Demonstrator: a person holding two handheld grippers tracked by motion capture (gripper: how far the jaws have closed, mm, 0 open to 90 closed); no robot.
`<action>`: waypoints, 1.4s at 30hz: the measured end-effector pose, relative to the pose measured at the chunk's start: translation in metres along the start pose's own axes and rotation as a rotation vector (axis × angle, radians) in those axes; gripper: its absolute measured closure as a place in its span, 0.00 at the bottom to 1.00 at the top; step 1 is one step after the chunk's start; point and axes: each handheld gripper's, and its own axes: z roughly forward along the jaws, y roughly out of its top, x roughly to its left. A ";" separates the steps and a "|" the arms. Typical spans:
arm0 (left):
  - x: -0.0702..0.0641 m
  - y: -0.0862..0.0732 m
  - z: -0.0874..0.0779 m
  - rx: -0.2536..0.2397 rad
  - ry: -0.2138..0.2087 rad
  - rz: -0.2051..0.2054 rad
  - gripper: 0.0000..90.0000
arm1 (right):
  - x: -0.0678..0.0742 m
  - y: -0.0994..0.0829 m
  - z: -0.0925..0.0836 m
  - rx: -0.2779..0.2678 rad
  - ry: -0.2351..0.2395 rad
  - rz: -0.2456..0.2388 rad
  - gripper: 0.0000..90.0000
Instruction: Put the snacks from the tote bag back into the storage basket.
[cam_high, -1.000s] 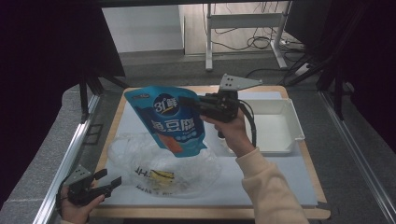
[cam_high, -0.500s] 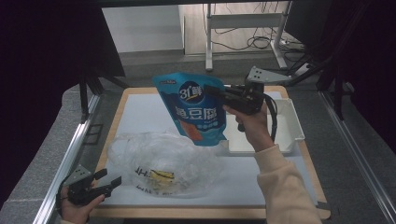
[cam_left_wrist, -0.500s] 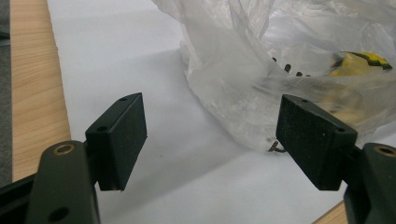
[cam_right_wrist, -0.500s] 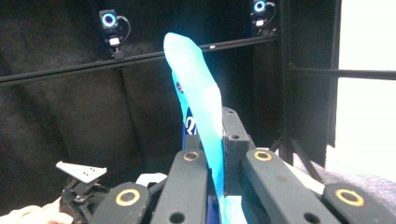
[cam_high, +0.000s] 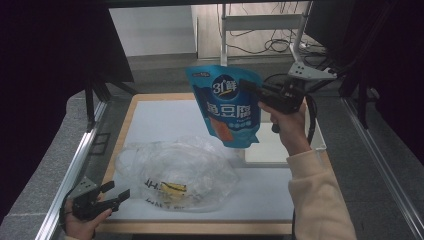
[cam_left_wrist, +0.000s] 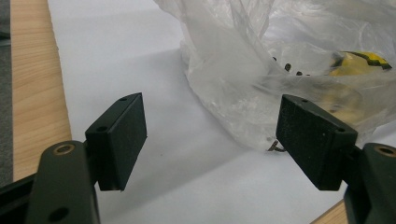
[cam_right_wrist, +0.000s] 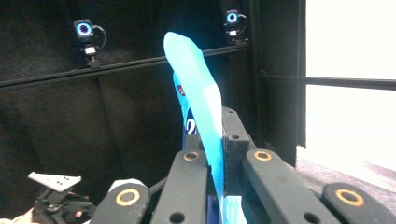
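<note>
The blue pouch (cam_high: 227, 107) is being held up in the air above the far right part of the tabletop (cam_high: 165, 120), well clear of the surface, hanging down from its upper right edge. That edge is being pinched by the right claw (cam_high: 250, 89), whose jaws are being pressed flat together on it; in the right gripper view the pouch (cam_right_wrist: 198, 107) is being seen edge-on, rising out of the clamped right claw (cam_right_wrist: 219, 186). Below the pouch and toward the right edge, a white tray (cam_high: 280, 147) is being partly covered by the person's right hand (cam_high: 287, 127) and sleeve.

Near the middle of the tabletop, toward the near edge, a crumpled clear plastic bag (cam_high: 175, 172) is being left lying, with something yellow and black showing inside. At the near left corner, the left claw (cam_high: 117, 191) is being held with its jaws wide apart and nothing between them, pointed at the bag. In the left gripper view the bag (cam_left_wrist: 280, 60) is being seen just beyond the left claw (cam_left_wrist: 210, 140), apart from both pads.
</note>
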 end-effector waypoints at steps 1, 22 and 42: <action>0.000 0.000 0.000 0.000 0.000 -0.001 0.27 | -0.003 0.001 -0.003 -0.001 -0.010 0.003 0.98; 0.001 0.000 0.001 0.005 0.003 -0.001 0.27 | -0.053 -0.004 -0.034 0.012 -0.141 0.023 0.98; 0.001 -0.001 0.001 0.008 0.002 0.000 0.27 | -0.079 -0.029 -0.036 0.062 -0.210 0.052 0.98</action>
